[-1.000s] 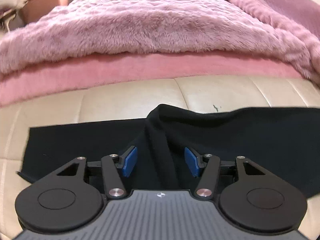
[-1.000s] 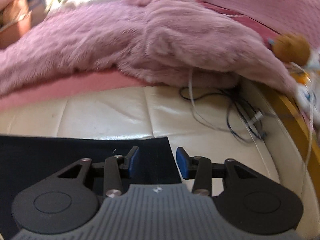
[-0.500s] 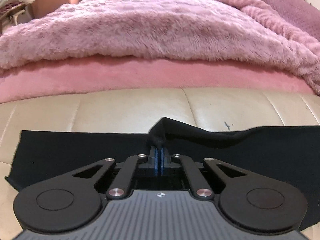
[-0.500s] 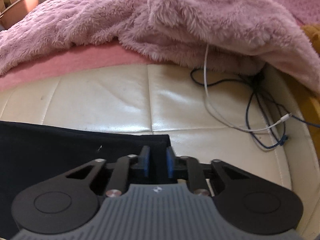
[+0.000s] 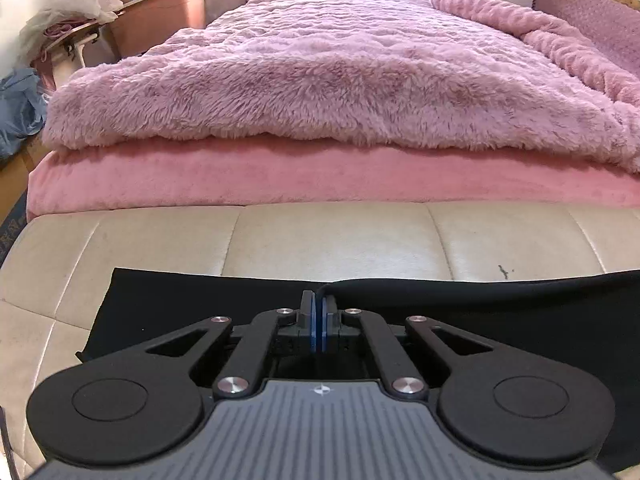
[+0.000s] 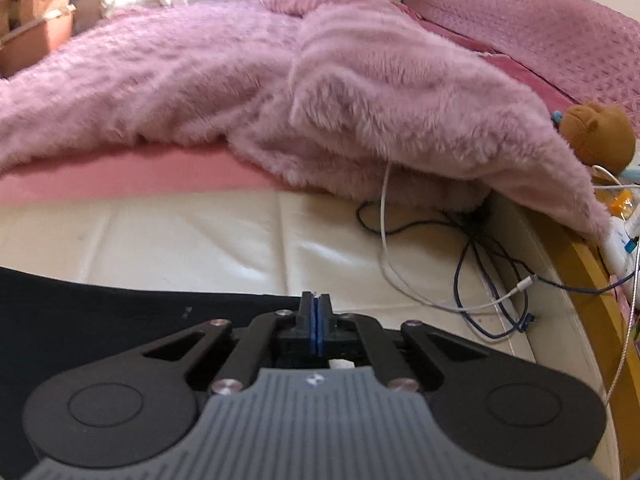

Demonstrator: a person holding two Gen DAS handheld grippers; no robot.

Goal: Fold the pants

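The black pants [image 5: 192, 300] lie flat along the near edge of a cream padded bench [image 5: 320, 236] at the foot of a bed. In the left wrist view they run as a dark band from a squared end at the left to the right edge of the picture, with a soft ridge in the cloth just right of the fingertips. In the right wrist view the pants [image 6: 120, 312] fill the near left, and their far edge ends about where the fingertips are.

The left hand-held gripper [image 5: 319, 312] tilts down and forward over the pants. Its two blue pads [image 5: 313, 330] are pressed together, and a fold of black cloth rises between the tips, so it is clenched on the pants at their far edge.

The right hand-held gripper [image 6: 315, 310] is pitched down likewise, above the right end of the pants. Its pads [image 6: 311, 326] are closed flush. Black cloth reaches right up to the tips, but whether any is caught between them cannot be told.

Beyond the bench lies a pink sheet [image 5: 280, 176] under a fluffy pink blanket [image 5: 320, 76]. In the right wrist view white and dark cables [image 6: 472, 280] sprawl over the right part of the bench [image 6: 200, 236], well apart from the pants, and a brown plush toy [image 6: 600, 136] sits at the far right beside the blanket [image 6: 400, 112]. That view is slightly blurred.
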